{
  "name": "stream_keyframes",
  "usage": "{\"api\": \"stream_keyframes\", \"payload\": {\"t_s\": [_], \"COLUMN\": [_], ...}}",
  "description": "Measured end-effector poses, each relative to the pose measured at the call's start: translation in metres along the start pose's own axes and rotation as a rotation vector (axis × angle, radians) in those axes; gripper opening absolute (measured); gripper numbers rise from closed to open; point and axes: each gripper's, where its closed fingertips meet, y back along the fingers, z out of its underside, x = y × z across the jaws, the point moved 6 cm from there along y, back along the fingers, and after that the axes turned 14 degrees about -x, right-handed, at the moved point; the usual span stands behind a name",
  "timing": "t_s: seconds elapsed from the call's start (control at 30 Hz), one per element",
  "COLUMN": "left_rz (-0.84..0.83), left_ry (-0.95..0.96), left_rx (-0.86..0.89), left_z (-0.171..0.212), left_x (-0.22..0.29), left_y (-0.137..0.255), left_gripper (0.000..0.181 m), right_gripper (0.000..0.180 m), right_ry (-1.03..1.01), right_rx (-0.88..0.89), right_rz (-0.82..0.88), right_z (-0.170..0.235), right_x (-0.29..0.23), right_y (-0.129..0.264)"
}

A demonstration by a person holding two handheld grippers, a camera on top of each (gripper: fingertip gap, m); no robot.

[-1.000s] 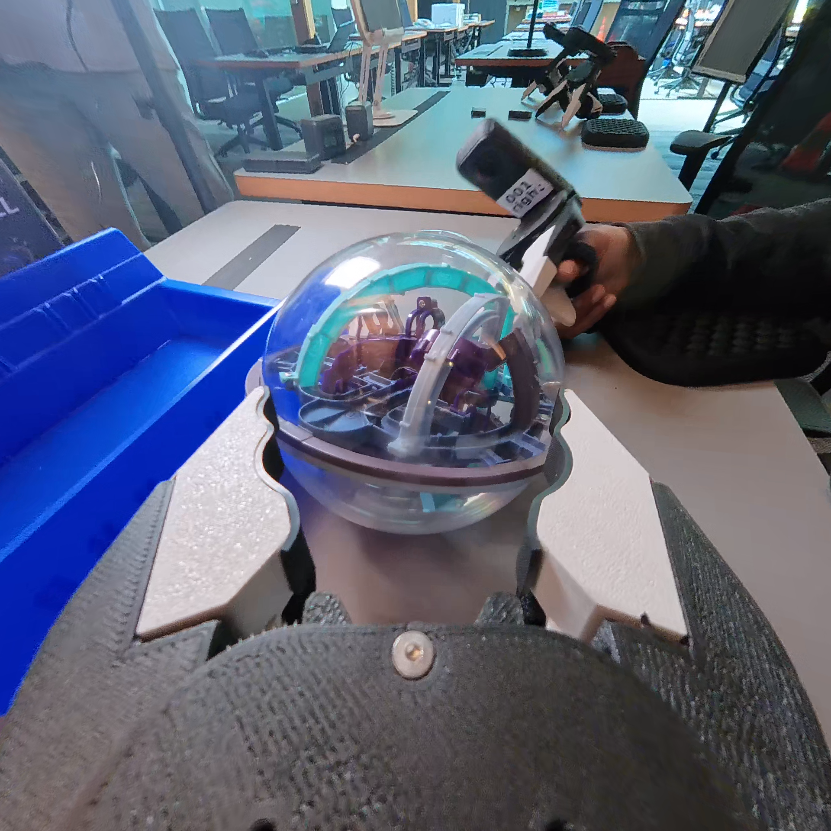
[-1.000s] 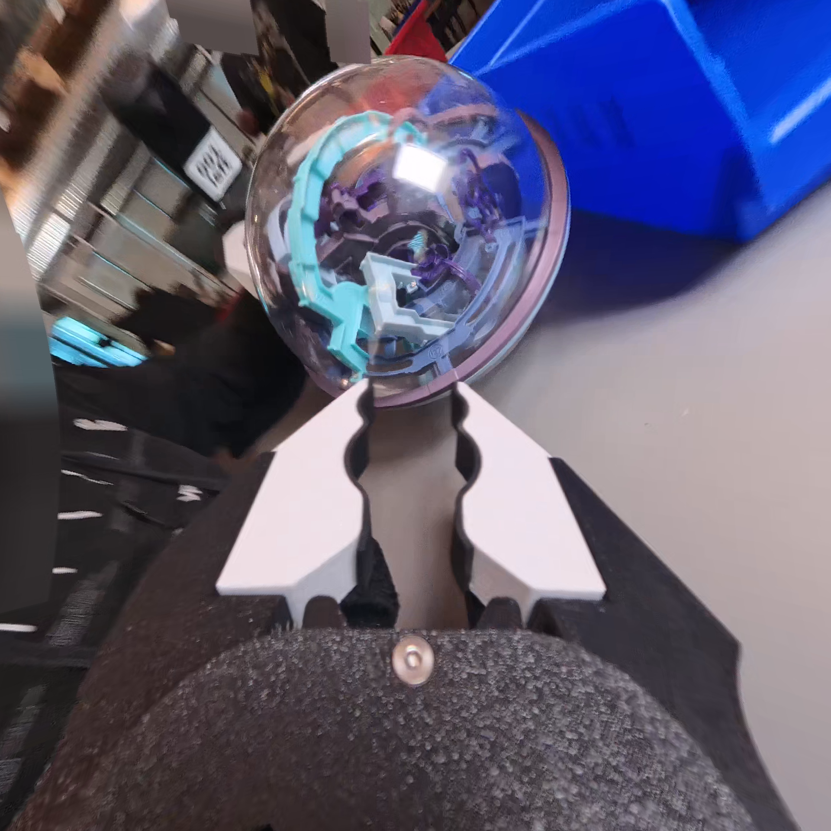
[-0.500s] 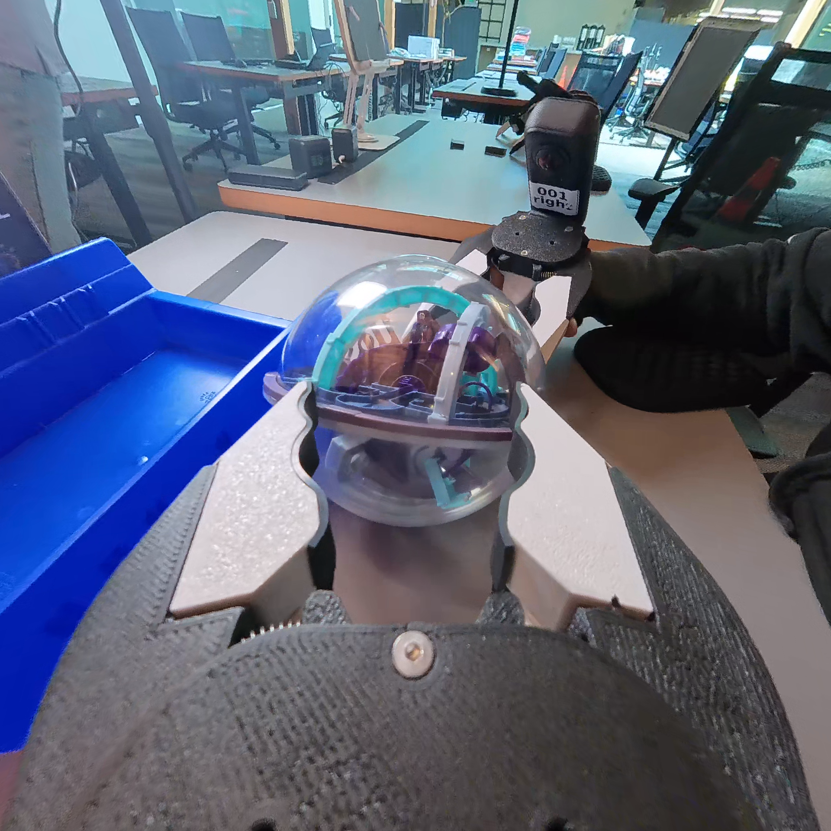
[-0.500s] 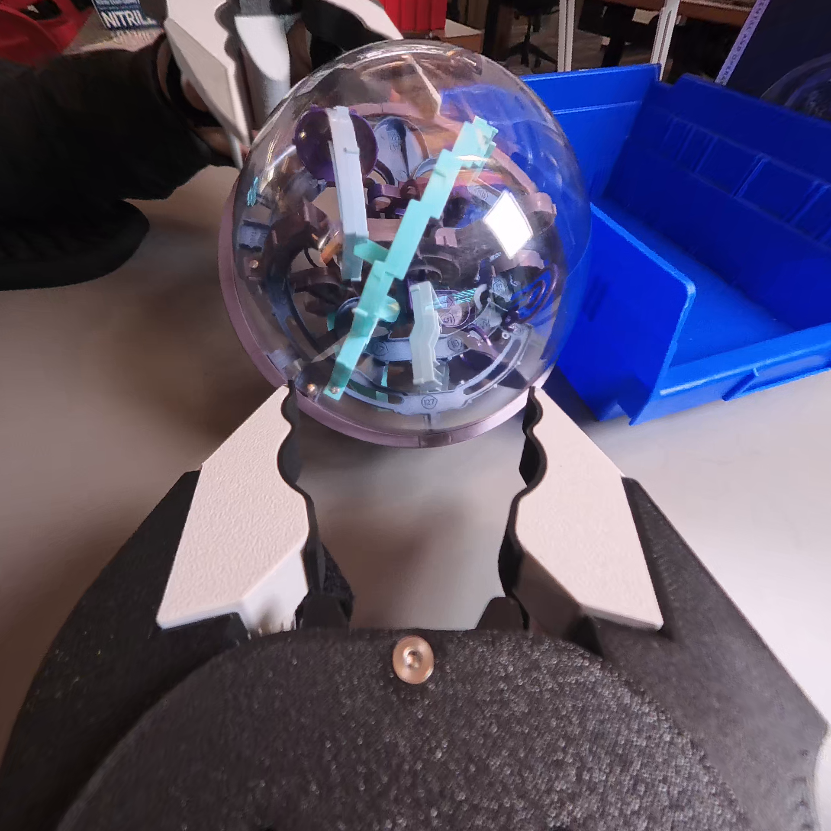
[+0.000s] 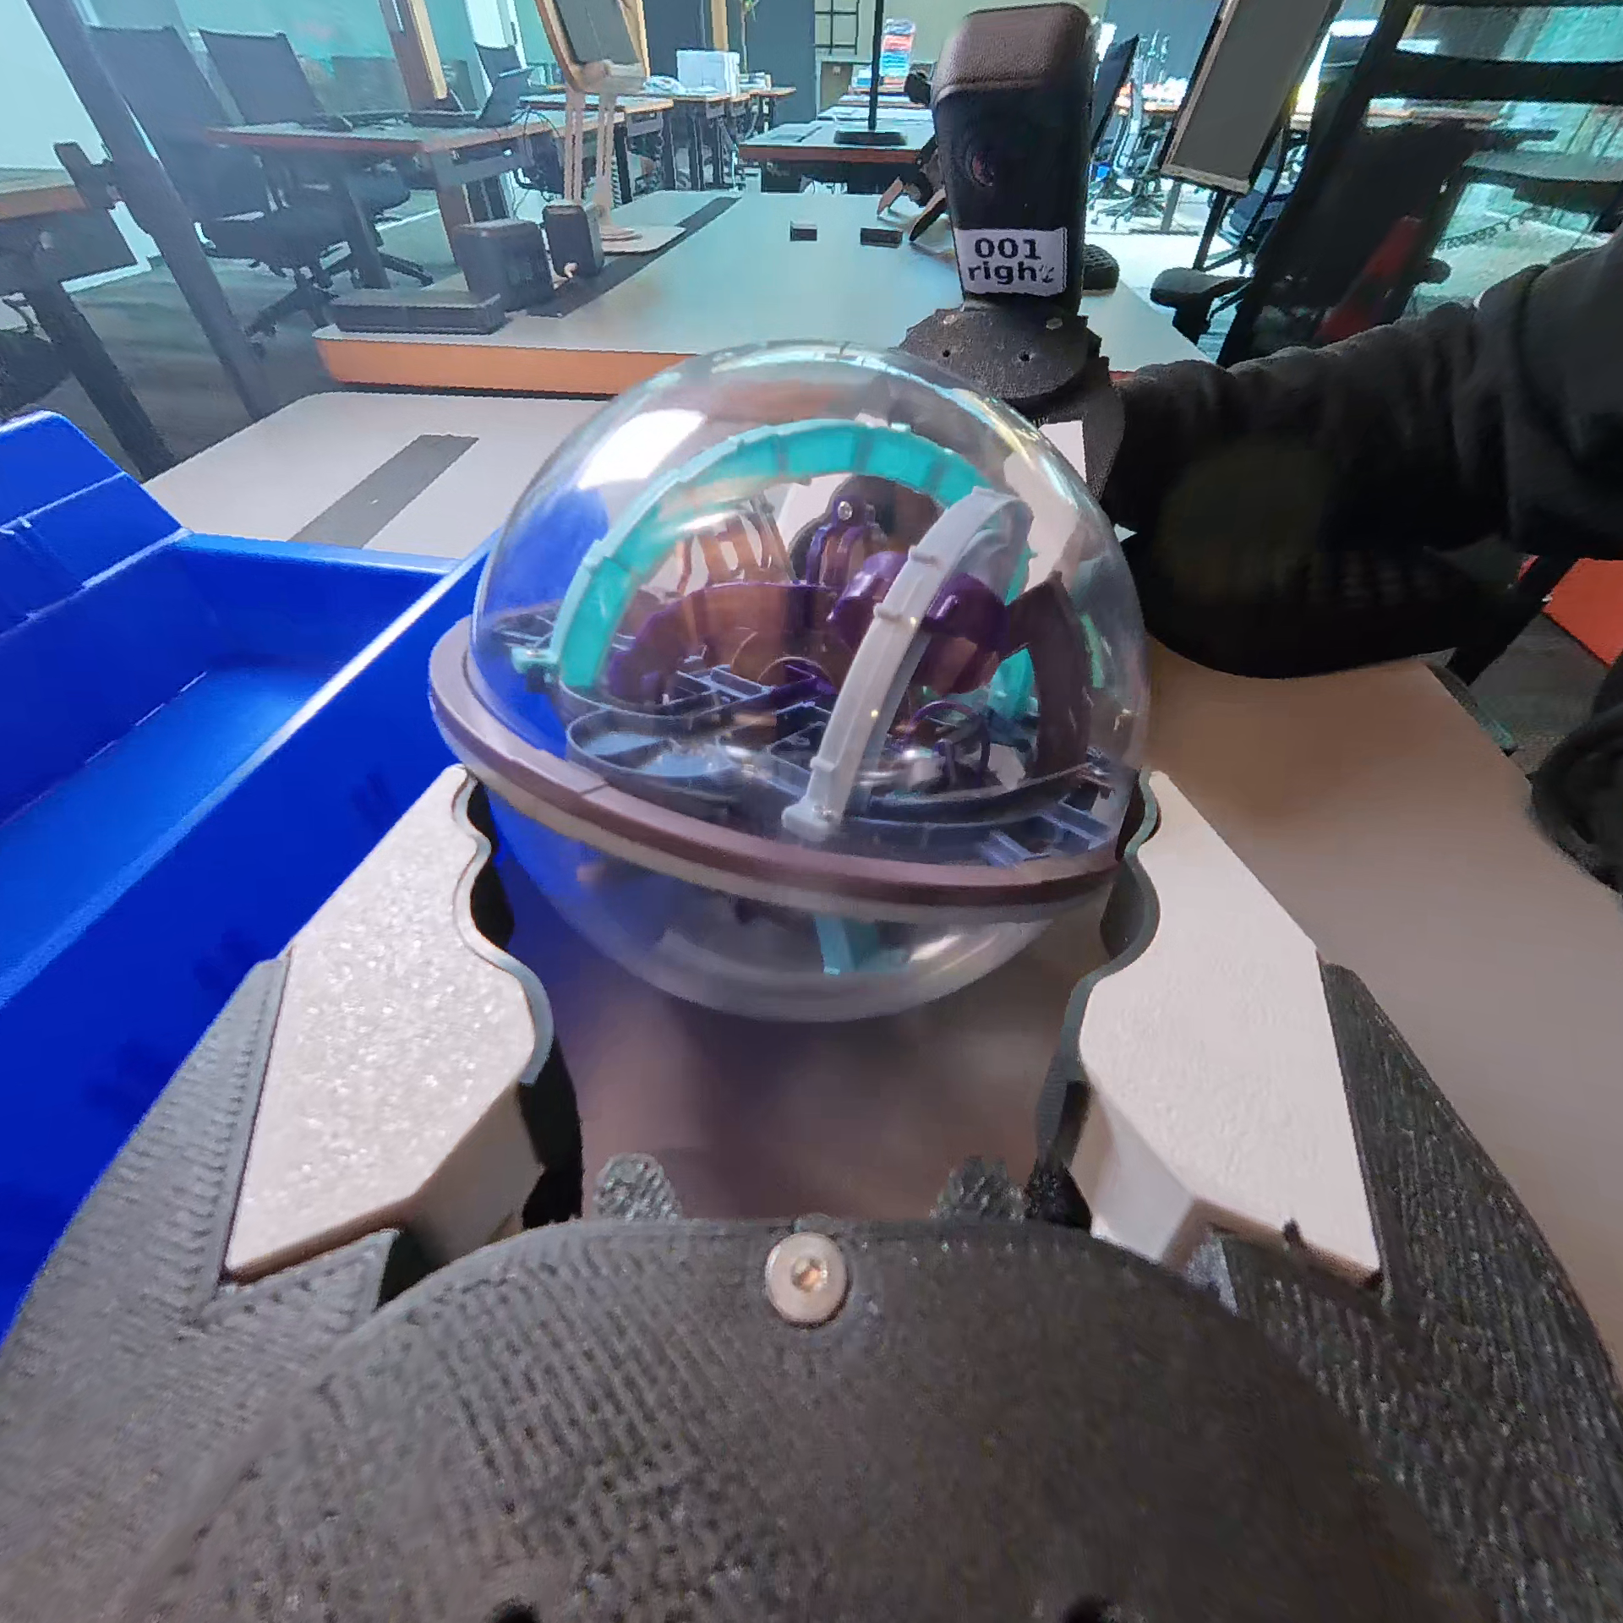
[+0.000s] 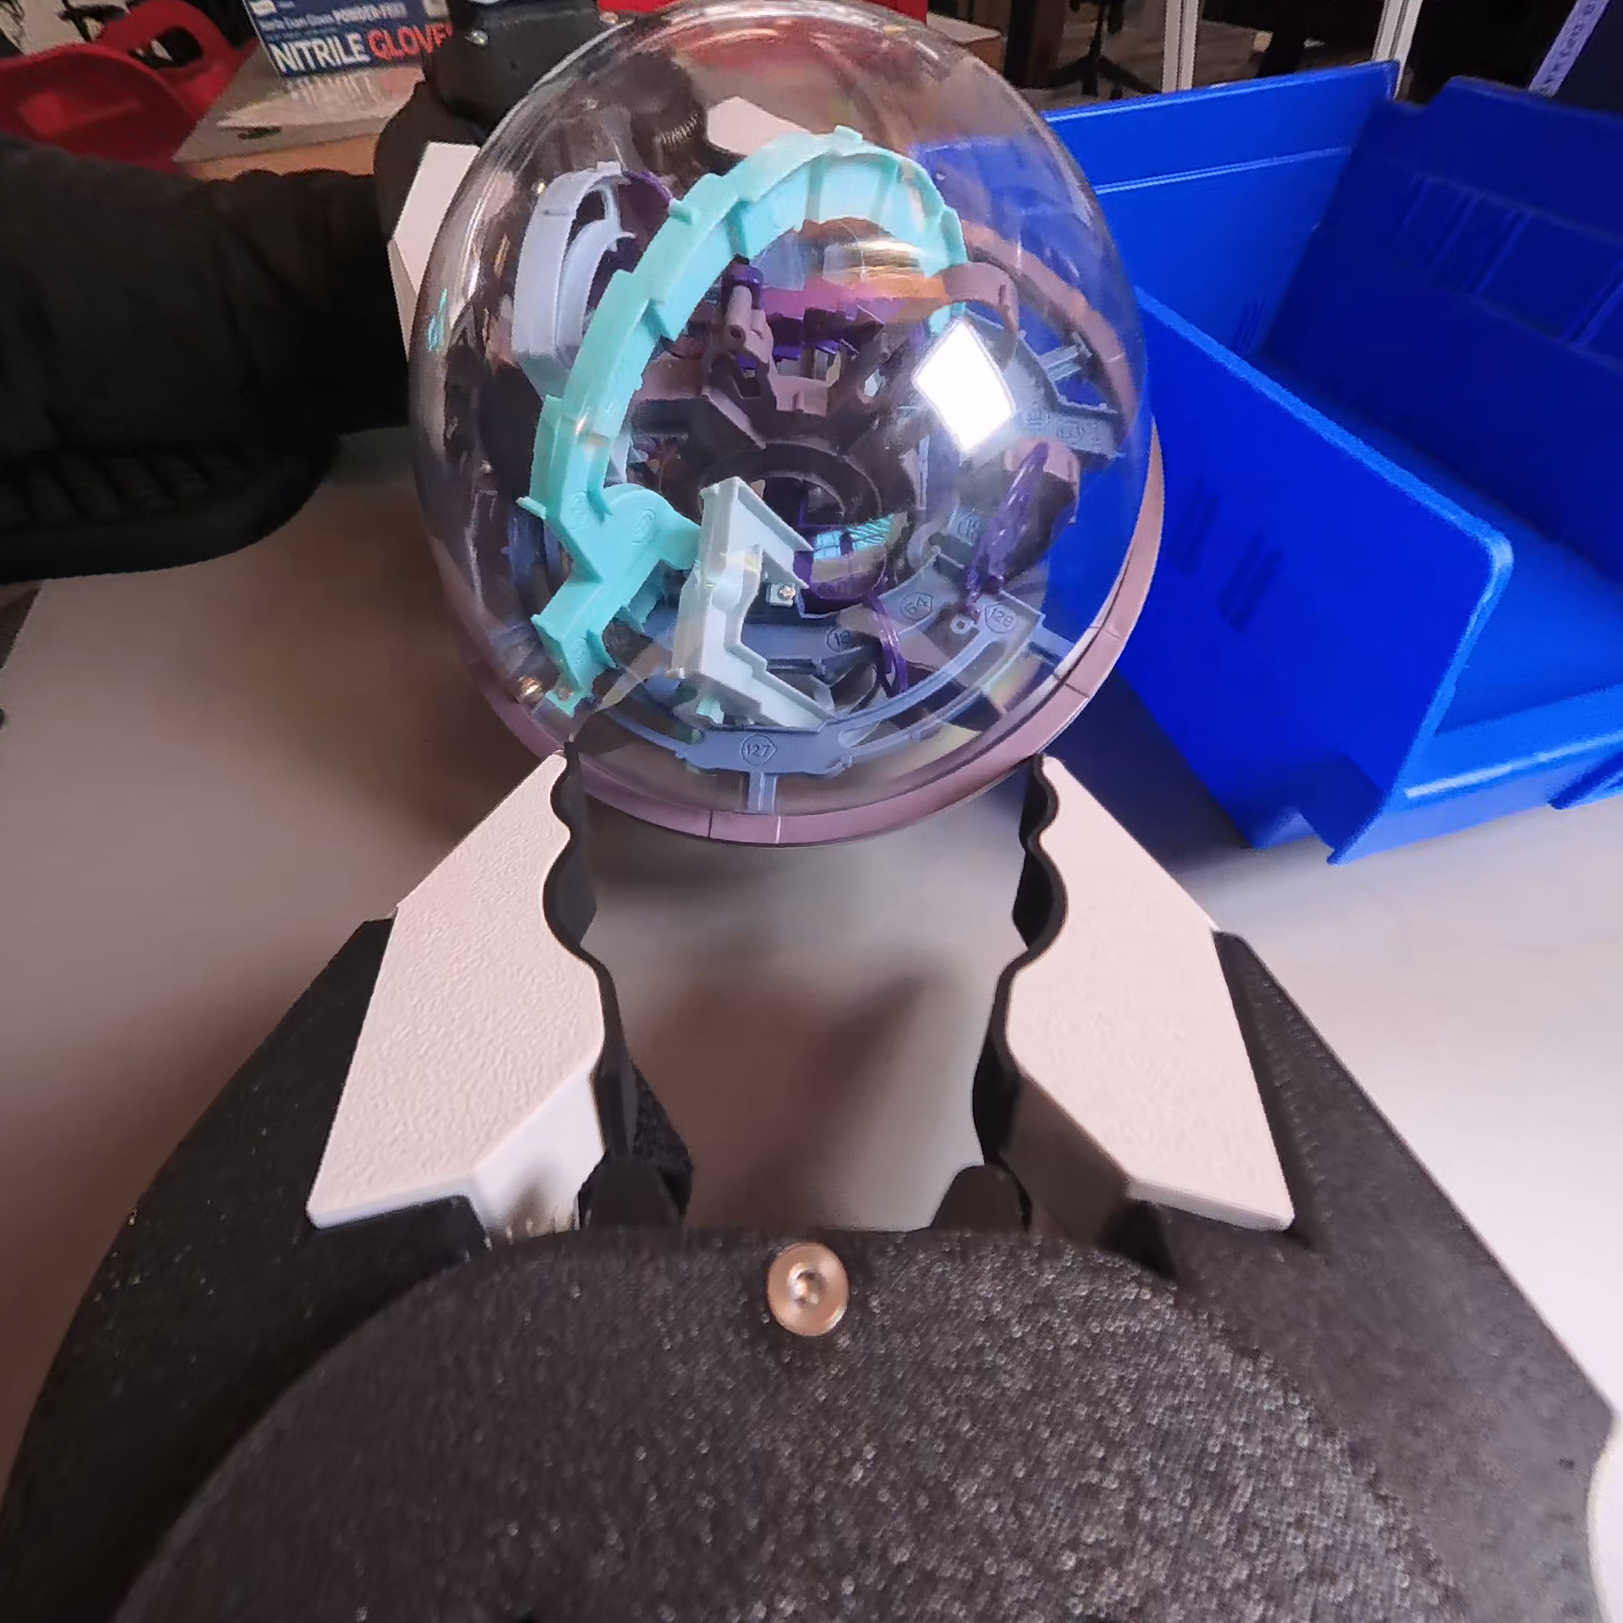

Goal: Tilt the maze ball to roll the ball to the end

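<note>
Clear maze ball [image 5: 790, 676] at frame centre, held between the spread left gripper [image 5: 804, 817] and right gripper [image 6: 804, 773] fingers, blue bin [image 5: 132, 746] at left.

Open-plan office/lab: rows of desks [image 5: 492, 140], office chairs [image 5: 255, 193], monitors [image 5: 1229, 97], blue storage bins [image 6: 1370, 457].

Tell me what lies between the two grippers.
Only the maze ball; the left wrist view shows it, with the left gripper before it and the right gripper behind.

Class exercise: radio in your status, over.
Left gripper shut on maze ball. Right gripper at its rim, grip unclear. Blue bin alongside, not blocking.
</note>
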Motion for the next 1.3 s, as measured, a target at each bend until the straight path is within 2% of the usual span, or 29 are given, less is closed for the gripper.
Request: {"api": "stream_keyframes", "payload": {"t_s": [0.2, 0.4, 0.6, 0.93, 1.03, 1.3], "left_rz": [0.004, 0.051, 0.15, 0.233, 0.258, 0.277], "left_ry": [0.028, 0.148, 0.353, 0.509, 0.535, 0.608], "left_rx": [-0.022, -0.053, -0.063, -0.071, -0.072, -0.13], "left_z": [-0.003, -0.003, -0.001, -0.002, -0.002, -0.004], "left_x": [0.005, 0.011, 0.01, 0.009, 0.008, 0.007], "left_y": [0.002, 0.003, 0.002, 0.003, 0.005, 0.009], "left_gripper": [0.137, 0.137, 0.137, 0.137, 0.137, 0.137], "right_gripper": [0.096, 0.094, 0.09, 0.086, 0.085, 0.085], "right_ry": [-0.044, -0.127, -0.239, -0.357, -0.317, -0.079], "right_rx": [0.006, 0.019, 0.03, 0.018, -0.009, -0.128], "right_rz": [-0.058, -0.147, -0.227, -0.349, -0.349, -0.172], "right_z": [0.002, 0.002, 0.003, 0.006, 0.008, 0.012], "right_x": [-0.004, -0.008, -0.01, -0.013, -0.018, -0.034], "right_y": [0.0, 0.005, 0.011, 0.011, 0.01, -0.004]}}
